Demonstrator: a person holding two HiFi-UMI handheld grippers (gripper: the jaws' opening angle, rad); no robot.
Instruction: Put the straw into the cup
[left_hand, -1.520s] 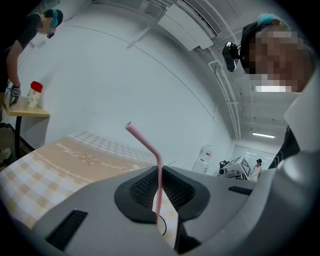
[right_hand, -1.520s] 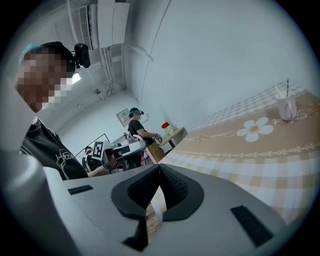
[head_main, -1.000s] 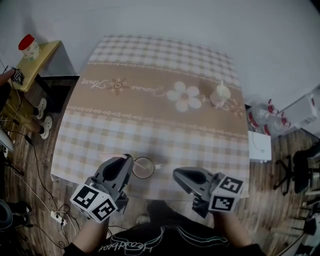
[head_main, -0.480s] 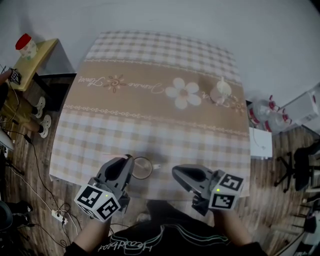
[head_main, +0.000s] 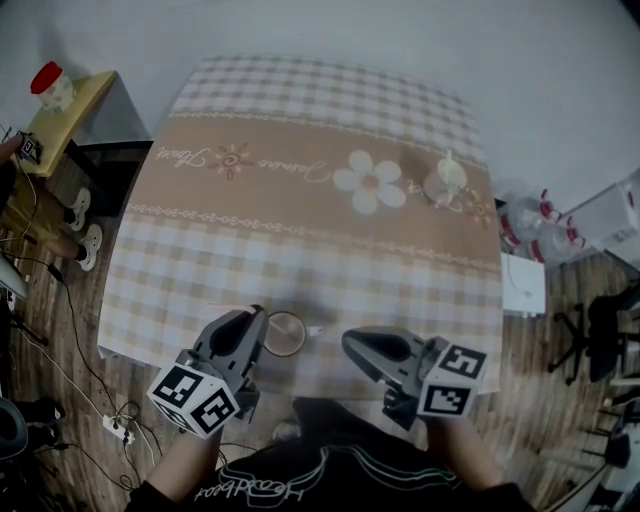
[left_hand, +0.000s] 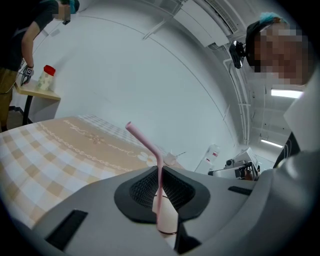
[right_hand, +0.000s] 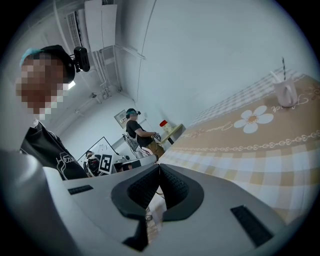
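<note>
A pink bendy straw (left_hand: 151, 148) stands upright between the jaws of my left gripper (left_hand: 159, 174), which is shut on its stem. Its bent top leans up and to the left. Through the gap under the jaws I see the rim of a clear cup (left_hand: 167, 222) right beneath the straw. In the head view this cup (head_main: 285, 334) stands near the table's front edge, with the left gripper (head_main: 257, 320) touching its left side. My right gripper (head_main: 350, 342) hangs to the right of the cup, apart from it. Its jaws (right_hand: 160, 167) are shut with nothing between them.
The table wears a checked cloth (head_main: 300, 250) with a flower print. A white cup holding a straw (head_main: 443, 180) stands at the far right. A side table (head_main: 70, 120) with a red-lidded jar (head_main: 50, 88) is at the left, a person beside it. Cables lie on the floor (head_main: 110, 430).
My left gripper has sunk a little with the straw, close over the clear cup. The right gripper has kept still.
</note>
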